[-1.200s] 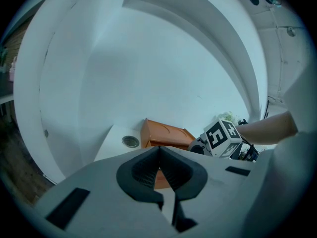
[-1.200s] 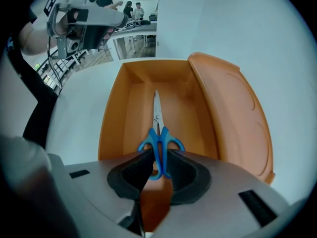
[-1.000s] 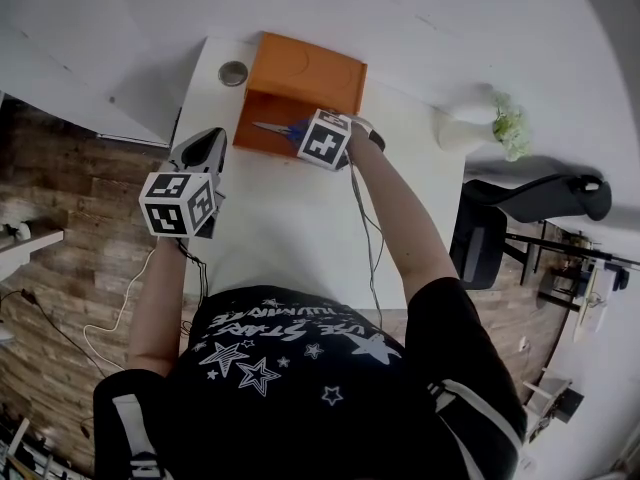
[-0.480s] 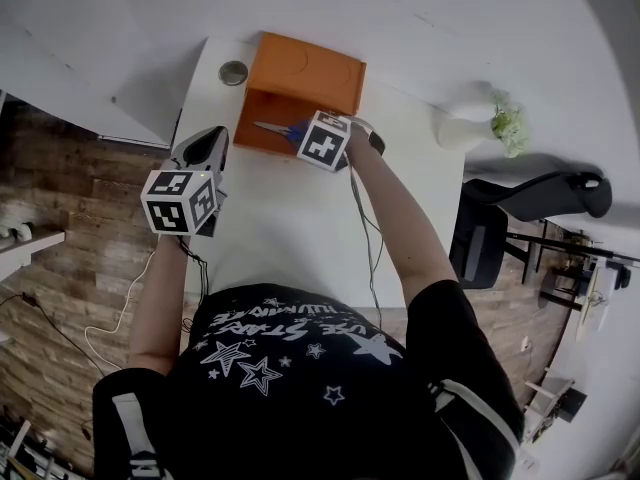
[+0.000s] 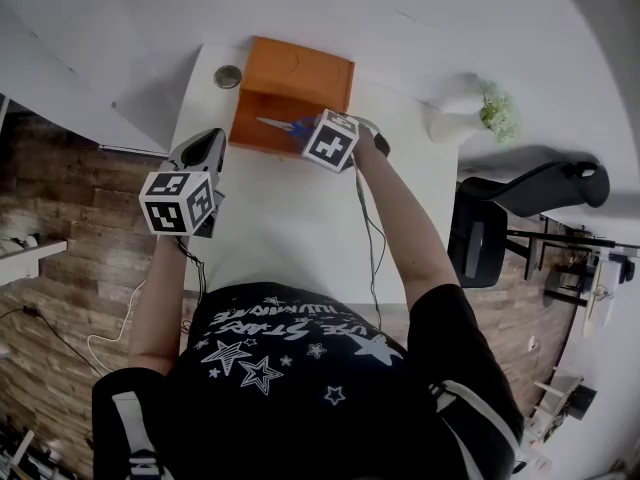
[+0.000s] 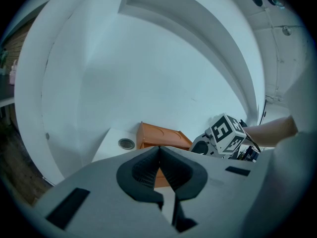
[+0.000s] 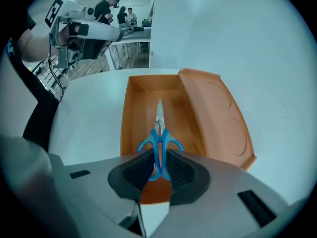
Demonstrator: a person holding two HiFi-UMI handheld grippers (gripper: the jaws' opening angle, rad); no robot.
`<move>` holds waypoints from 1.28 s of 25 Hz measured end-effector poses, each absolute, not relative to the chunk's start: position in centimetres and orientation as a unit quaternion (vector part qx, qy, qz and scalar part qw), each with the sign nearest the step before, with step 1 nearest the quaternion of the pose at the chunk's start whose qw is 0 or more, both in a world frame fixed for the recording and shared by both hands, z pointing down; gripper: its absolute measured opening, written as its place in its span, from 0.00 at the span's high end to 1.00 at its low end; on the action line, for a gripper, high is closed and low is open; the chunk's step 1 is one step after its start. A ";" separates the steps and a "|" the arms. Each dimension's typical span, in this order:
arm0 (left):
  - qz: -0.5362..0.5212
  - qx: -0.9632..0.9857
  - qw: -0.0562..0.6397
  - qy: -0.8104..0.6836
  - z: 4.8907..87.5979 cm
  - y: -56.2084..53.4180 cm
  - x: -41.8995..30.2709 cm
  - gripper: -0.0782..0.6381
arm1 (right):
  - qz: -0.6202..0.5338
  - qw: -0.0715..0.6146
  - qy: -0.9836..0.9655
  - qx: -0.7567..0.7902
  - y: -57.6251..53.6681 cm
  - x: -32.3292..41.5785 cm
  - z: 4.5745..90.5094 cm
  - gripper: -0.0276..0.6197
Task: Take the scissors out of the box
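Gripping the scissors (image 7: 159, 135), the right tool (image 7: 158, 158) has lifted slightly above the box (image 7: 130, 118).

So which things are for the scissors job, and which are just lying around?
For the job: scissors, orange box, right gripper clamped on the handles.
Just around: left gripper, shut and empty; small round disc; vase of flowers; chair.

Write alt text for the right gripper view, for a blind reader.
The right hand-held gripper grips the blue handles of the scissors, blades pointing away over an open orange box on a white table. The lid is swung open to the right; the left hand-held gripper shows at upper left.
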State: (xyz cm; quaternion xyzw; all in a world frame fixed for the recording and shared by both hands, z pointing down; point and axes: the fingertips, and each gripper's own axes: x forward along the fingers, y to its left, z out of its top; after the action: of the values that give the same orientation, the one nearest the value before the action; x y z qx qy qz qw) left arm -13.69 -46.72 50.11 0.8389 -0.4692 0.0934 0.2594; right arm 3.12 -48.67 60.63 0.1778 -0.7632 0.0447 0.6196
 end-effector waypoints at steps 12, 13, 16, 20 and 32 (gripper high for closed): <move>0.094 0.840 0.232 -0.482 47.4 -42.9 -12.8 0.87 | 0.012 0.540 -0.801 0.258 -46.6 3.8 55.0 0.80; 0.093 0.840 0.231 -0.483 47.1 -42.5 -12.8 0.87 | 0.011 0.530 -0.804 0.268 -46.3 3.9 54.5 0.80; 0.093 0.841 0.225 -0.484 46.5 -41.2 -12.6 0.87 | 0.007 0.496 -0.814 0.301 -45.5 4.4 52.6 0.80; 0.088 0.843 0.220 -0.483 45.6 -39.0 -11.8 0.87 | 0.010 0.445 -0.826 0.345 -43.7 5.6 50.1 0.80; 0.085 0.857 0.203 -0.466 43.7 -30.6 -7.7 0.87 | 0.044 0.254 -0.862 0.436 -34.3 8.4 42.9 0.80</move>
State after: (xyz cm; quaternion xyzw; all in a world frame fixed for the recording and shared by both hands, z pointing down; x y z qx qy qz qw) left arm -7.71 -30.62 43.73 0.8569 -0.4661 0.0847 0.2032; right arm 8.45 -34.28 42.87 0.4361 -0.8621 0.0444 0.2542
